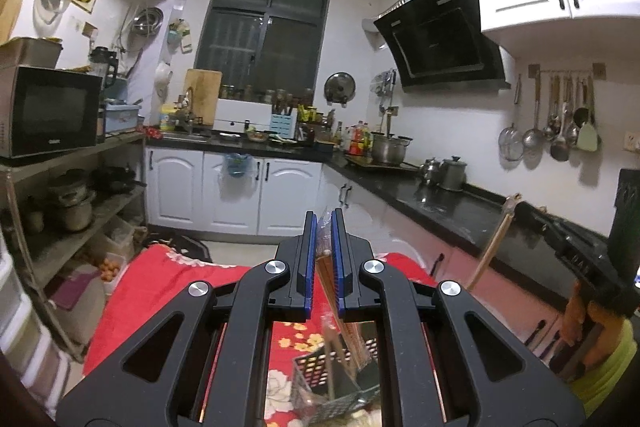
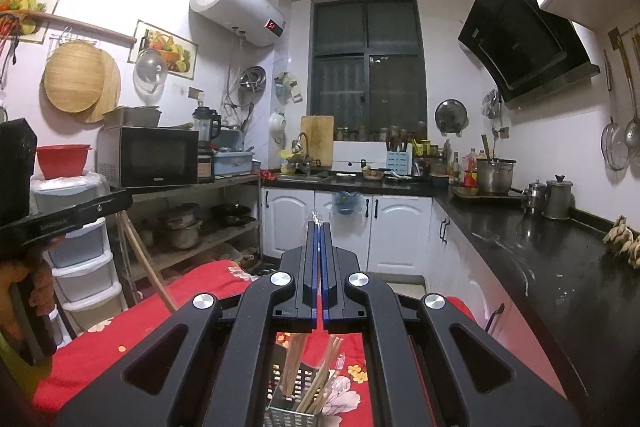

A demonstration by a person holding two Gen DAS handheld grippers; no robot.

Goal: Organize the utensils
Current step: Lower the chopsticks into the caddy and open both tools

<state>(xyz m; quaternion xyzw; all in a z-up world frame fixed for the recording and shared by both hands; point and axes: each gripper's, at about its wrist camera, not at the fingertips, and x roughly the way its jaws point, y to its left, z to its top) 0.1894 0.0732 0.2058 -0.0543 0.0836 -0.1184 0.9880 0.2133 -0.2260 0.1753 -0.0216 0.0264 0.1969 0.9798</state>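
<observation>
**Kitchen scene: two handheld grippers above a utensil caddy**

Item 1. Left gripper (image 1: 325, 223): blue-padded jaws narrow, clamped on a packet of chopsticks (image 1: 326, 267) in clear wrapping. The packet passes up between the pads and slants down toward the caddy below.

Item 2. Right gripper (image 2: 319, 233): jaws nearly pressed together, pinching a thin clear plastic piece (image 2: 316, 217) whose tip pokes out past the pads. What the piece is cannot be told.

Item 3. Utensil caddy (image 2: 286, 409): perforated grey metal, standing on the red floral cloth (image 2: 100, 339) directly beneath both grippers. Loaded with upright wooden chopsticks (image 2: 316, 383) and a few clear plastic utensils (image 2: 340, 363). In the left wrist view the same caddy (image 1: 308, 371) shows as a mesh box.

Item 4. Surroundings: microwave (image 2: 154, 157) on a metal shelf, with a small brand mark on its door too small to read. Water heater (image 2: 240, 7) on the wall, red digits on its display, blurred. Range hood (image 2: 520, 31), black. Black countertop (image 2: 540, 255) at right, carrying two steel pots.

Item 5. A long wooden handle (image 1: 494, 243) leans by the counter.
</observation>
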